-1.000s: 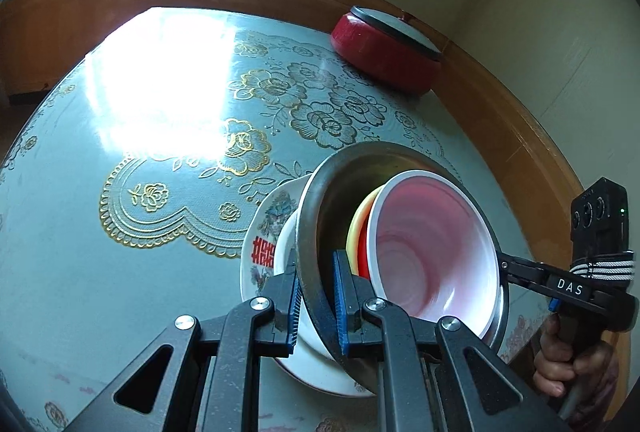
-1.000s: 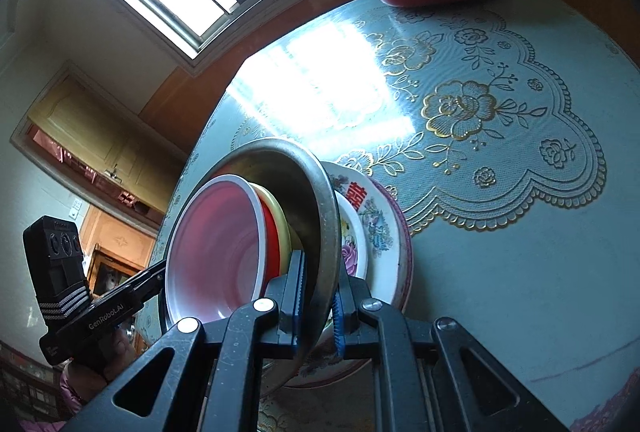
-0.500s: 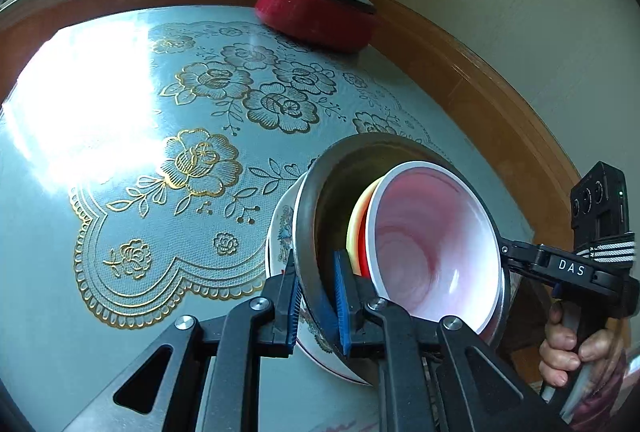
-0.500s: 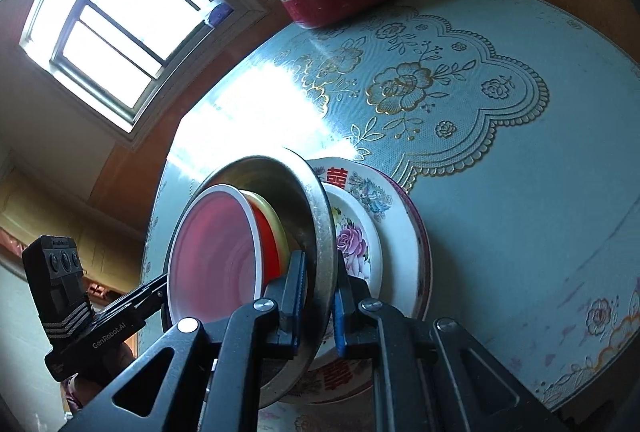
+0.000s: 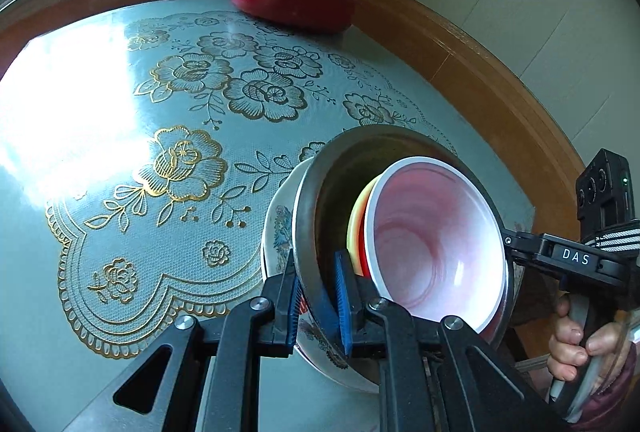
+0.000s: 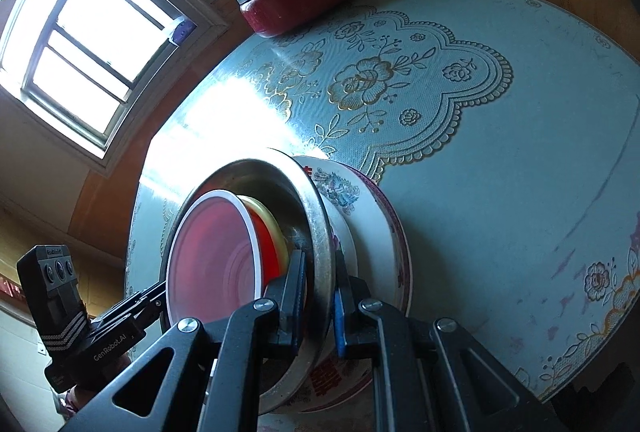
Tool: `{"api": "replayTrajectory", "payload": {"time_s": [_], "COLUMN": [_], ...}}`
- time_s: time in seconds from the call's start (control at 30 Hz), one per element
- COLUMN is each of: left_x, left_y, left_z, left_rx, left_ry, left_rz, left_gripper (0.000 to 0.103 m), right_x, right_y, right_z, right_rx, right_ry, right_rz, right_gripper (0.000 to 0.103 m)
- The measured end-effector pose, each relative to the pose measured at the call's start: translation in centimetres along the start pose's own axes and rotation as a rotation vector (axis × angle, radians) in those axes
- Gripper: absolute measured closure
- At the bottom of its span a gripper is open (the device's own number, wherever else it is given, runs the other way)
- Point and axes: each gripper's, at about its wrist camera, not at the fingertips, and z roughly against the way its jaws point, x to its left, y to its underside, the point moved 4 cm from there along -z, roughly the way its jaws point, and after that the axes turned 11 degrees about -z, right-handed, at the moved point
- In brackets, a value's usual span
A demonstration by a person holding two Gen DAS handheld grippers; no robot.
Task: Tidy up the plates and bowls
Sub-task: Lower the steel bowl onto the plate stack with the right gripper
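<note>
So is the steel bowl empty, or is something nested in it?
Not empty. The steel bowl holds a white-rimmed pink bowl, with red and yellow rims showing behind it.

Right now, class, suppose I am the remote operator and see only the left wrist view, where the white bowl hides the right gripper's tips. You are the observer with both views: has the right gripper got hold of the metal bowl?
Observer: Yes. The right gripper is shut on the metal bowl, clamping its rim from inside and outside.
Operator: How many plates lie below that bowl?
Observer: Two: a smaller flowered plate on a larger plate. I cannot tell whether the bowl rests on them.
Operator: Does the larger plate have a coloured edge?
Observer: Yes, a purple band runs round its rim.
</note>
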Motion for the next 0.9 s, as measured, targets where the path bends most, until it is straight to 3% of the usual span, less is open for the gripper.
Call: {"api": "replayTrajectory", "payload": {"time_s": [0.53, 0.9], "left_x": [-0.2, -0.6], "left_y": [0.3, 0.6], "left_z": [-0.1, 0.4], "left_rx": [0.013, -0.006], "left_ry": [-0.001, -0.033], "left_rz": [0.011, 0.006], "left_gripper": [0.086, 0.084], "right_x": [-0.9, -0.3], "right_y": [0.4, 0.7], "right_z": [-0.1, 0.2], "right_rx": [0.007, -0.042], "right_ry": [0.012, 0.098], "right_rz": [-0.014, 0.097], "right_gripper": [0.091, 0.09]}}
